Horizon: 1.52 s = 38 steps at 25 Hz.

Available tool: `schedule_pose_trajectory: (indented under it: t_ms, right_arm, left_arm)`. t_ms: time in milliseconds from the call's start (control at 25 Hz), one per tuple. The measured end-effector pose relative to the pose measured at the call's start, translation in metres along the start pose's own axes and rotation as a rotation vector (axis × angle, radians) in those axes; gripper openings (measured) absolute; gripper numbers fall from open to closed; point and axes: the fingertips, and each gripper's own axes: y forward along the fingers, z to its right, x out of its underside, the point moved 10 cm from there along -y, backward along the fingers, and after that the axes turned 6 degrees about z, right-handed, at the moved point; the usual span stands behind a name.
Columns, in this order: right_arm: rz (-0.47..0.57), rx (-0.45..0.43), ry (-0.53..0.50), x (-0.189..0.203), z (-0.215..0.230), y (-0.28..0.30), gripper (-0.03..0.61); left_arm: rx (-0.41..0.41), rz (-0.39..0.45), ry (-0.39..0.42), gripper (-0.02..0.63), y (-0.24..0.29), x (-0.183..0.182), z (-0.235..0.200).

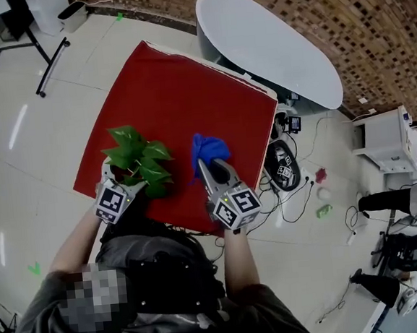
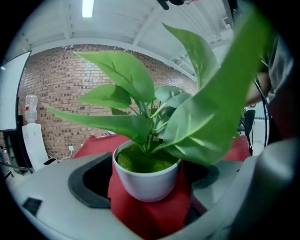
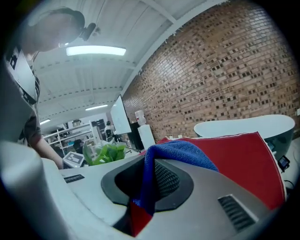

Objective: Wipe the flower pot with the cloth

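one white flower pot (image 2: 143, 180) stands upright between the two fingers (image 2: 51, 187) of the left gripper (image 1: 131, 182), on the red table cover (image 1: 180, 92). those jaws are spread wide and do not press on it. the left gripper view shows a strip of red cover between the pot's wall and the dark pad of the left finger, and a dark gap on the side towards the right finger. the pot is topped with green moss (image 2: 140, 161). its broad green leaves (image 2: 187, 117) rise above both fingers, and in the head view they hide most of the pot.

the blue cloth (image 3: 176, 152) is pinched between the fingers (image 3: 225, 201) of the right gripper (image 1: 212, 165), whose jaws are closed on it. it runs down through the narrow slot between the pads, bunches up over the fingertips and falls across the top of the right finger. in the head view the bunch sits just beyond the fingertips, over the red cover, beside the plant and apart from its leaves.

both grippers are at the cover's near edge, each at the end of a bare forearm (image 1: 77, 242). beyond the fingertips, past the cover's far edge, is a white oval table (image 1: 270, 44), and behind it a brick wall (image 3: 225, 70). to the right of the right gripper, cables (image 1: 298, 190) lie on the pale floor (image 1: 32, 141).
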Motion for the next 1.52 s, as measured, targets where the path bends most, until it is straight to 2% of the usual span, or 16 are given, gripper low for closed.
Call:
schedule_pose_trajectory:
  t_ms: [200,320,880,1240,1520]
  right_arm:
    - [-0.068,0.022,-0.010,0.018,-0.008,0.020,0.051]
    - [-0.090,0.000,0.000,0.028,-0.012,0.030,0.051]
    - [-0.153,-0.307,0.158,0.047,0.014,0.110,0.051]
    - [-0.245,-0.473,0.234,0.061,0.015,0.158,0.051]
    - [-0.267,-0.488,0.258,0.068,0.017,0.150,0.049]
  left_arm:
    - [0.011,0.034,0.008,0.471,0.006,-0.003,-0.005]
    - [0.033,0.034,0.012,0.471,0.009,0.002,-0.007]
    - [0.257,0.016,0.072,0.476,0.018,0.008,-0.026]
    - [0.284,0.005,0.069,0.477,0.020,0.009,-0.034]
    - [0.290,0.014,0.069,0.479,0.021,0.012,-0.030]
